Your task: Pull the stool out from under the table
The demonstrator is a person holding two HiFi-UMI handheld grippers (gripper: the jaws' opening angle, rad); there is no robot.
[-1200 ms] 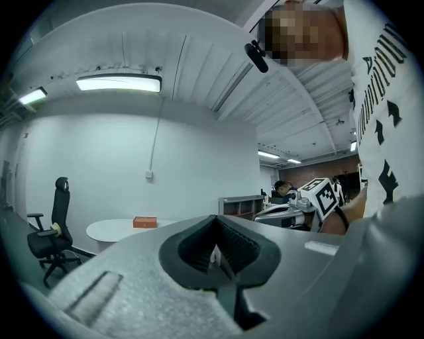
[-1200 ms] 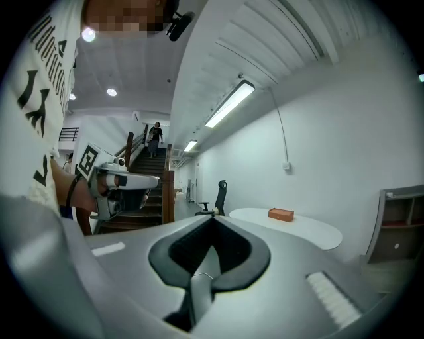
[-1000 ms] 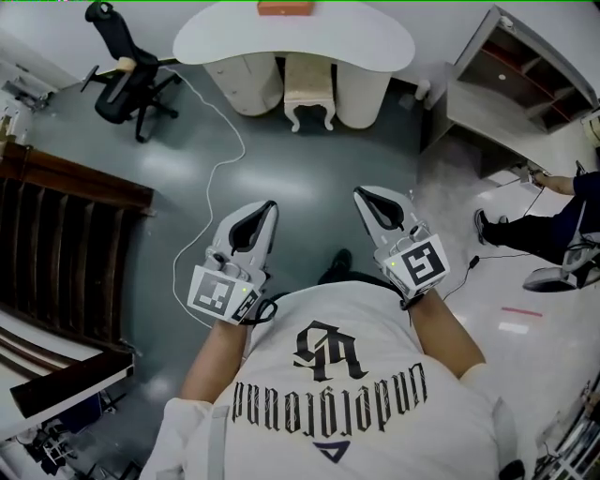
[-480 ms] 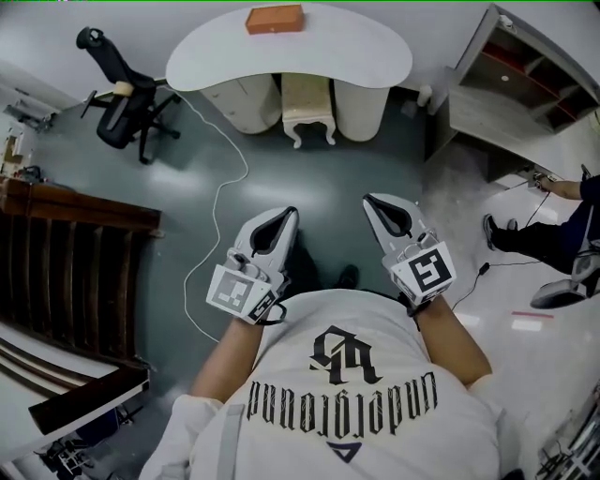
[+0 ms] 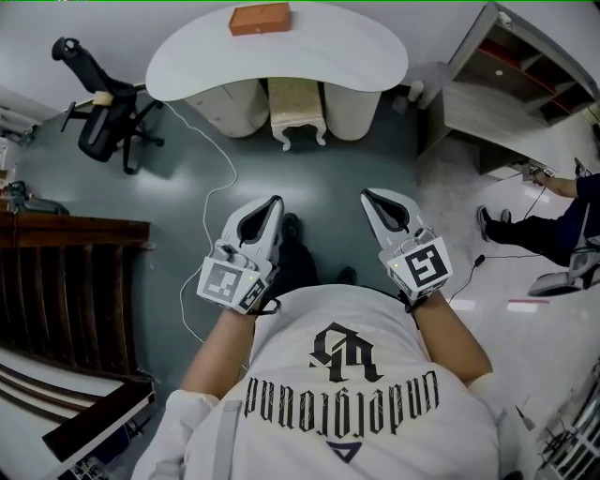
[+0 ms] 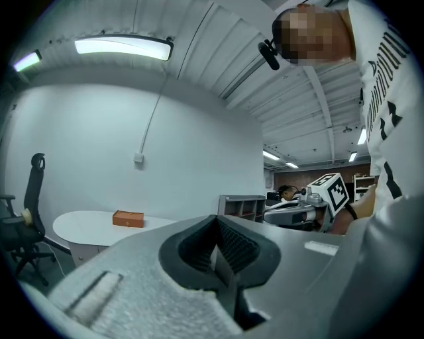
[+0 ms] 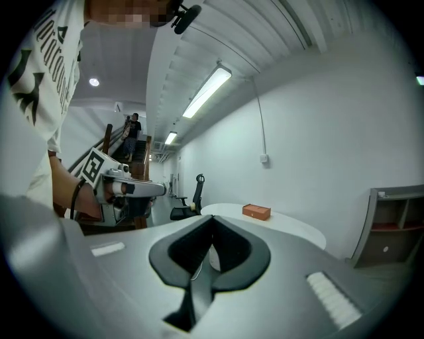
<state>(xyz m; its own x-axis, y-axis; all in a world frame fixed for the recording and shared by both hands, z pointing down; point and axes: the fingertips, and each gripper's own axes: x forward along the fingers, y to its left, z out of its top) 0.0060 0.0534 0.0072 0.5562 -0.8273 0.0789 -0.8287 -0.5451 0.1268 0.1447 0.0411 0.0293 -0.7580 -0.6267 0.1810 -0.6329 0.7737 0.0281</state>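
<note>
Grey-green glossy floor, white walls. Cream cushioned stool with carved legs (image 5: 296, 101): tucked under white kidney-shaped table (image 5: 356, 58), well ahead of both grippers. Left gripper (image 5: 273, 206), right gripper (image 5: 369, 198): jaws pressed together, nothing between. Orange-brown box (image 5: 260, 18) on tabletop. White shirt (image 5: 281, 441), lettering "underground", inverted.

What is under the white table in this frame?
A cream stool stands tucked between two rounded pedestals. The tabletop covers the stool's far part and the pedestals' tops, so anything further back cannot be seen.
</note>
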